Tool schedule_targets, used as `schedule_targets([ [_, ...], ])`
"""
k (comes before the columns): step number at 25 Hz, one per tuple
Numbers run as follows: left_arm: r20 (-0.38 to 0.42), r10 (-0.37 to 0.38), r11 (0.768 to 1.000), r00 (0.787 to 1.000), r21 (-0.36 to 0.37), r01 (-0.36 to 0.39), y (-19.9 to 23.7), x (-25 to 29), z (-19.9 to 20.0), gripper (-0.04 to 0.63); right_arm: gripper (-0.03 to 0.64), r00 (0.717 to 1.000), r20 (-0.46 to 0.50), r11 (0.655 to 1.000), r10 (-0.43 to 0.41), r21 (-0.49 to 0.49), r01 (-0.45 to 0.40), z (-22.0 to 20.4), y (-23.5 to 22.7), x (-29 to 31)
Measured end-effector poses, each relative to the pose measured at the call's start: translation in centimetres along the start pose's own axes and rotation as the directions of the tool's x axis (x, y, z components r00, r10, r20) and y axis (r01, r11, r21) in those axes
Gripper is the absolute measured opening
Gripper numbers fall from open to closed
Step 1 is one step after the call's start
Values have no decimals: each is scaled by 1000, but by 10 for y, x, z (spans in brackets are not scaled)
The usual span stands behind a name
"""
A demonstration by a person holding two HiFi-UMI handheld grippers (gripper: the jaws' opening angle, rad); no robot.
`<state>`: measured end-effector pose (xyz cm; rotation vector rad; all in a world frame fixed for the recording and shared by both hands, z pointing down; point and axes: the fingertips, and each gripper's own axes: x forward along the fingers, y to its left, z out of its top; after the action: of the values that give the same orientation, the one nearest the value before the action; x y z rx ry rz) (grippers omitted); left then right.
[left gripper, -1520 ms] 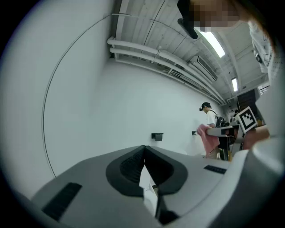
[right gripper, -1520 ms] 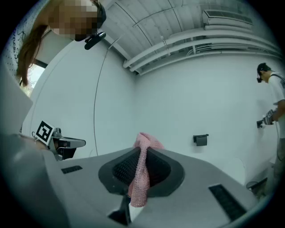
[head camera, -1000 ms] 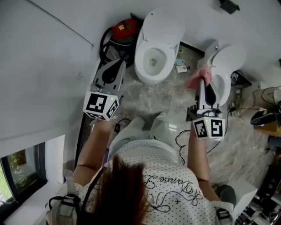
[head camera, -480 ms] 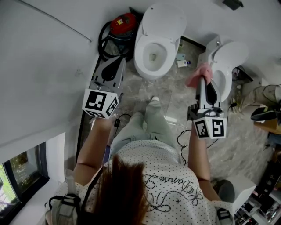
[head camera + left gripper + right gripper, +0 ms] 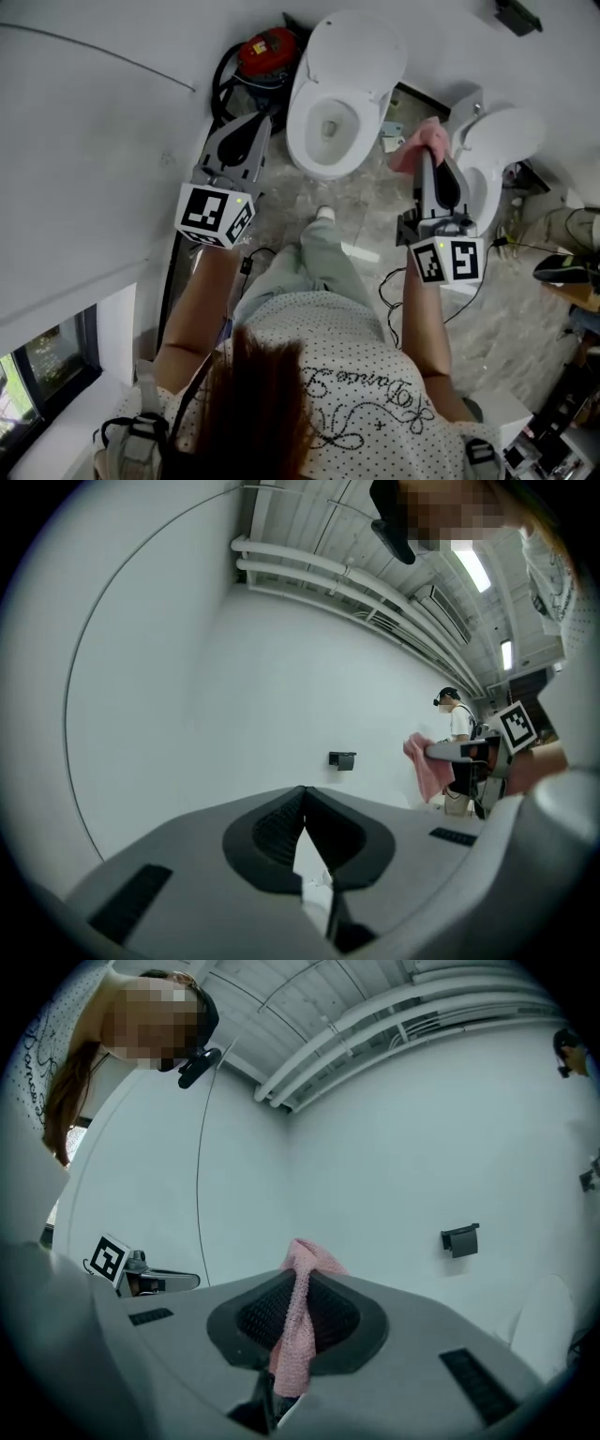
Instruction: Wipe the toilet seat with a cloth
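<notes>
right gripper (image 5: 427,157): jaws pinched on pink cloth (image 5: 418,146), just right of toilet seat (image 5: 304,124) | left gripper (image 5: 255,127): jaws pressed together, left of seat, near wall (image 5: 84,159)

We see a pink knit cloth (image 5: 296,1326) pinched between the closed jaws of the right hand-held gripper (image 5: 428,161), its bunched end poking past the tips. The white oval seat (image 5: 304,139) rings the bowl, lid raised behind it, ahead and left of that gripper, apart from the cloth.
</notes>
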<state>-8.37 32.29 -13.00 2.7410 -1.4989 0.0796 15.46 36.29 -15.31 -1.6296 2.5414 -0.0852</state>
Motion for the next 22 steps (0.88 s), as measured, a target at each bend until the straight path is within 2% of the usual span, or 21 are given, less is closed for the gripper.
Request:
schedule_targets([
  [12, 21, 135, 990, 991, 33, -136, 24, 98, 28, 5, 44, 987, 52, 989, 149, 4, -149, 25, -87, 109],
  [19, 10, 164, 986, 986, 37, -164, 41, 126, 28, 5, 44, 985, 49, 985, 166, 36, -168, 15, -103, 139],
  [22, -1, 152, 988, 988, 31, -152, 53, 146, 24, 5, 44, 989, 33, 989, 142, 44, -143, 9, -115, 154],
])
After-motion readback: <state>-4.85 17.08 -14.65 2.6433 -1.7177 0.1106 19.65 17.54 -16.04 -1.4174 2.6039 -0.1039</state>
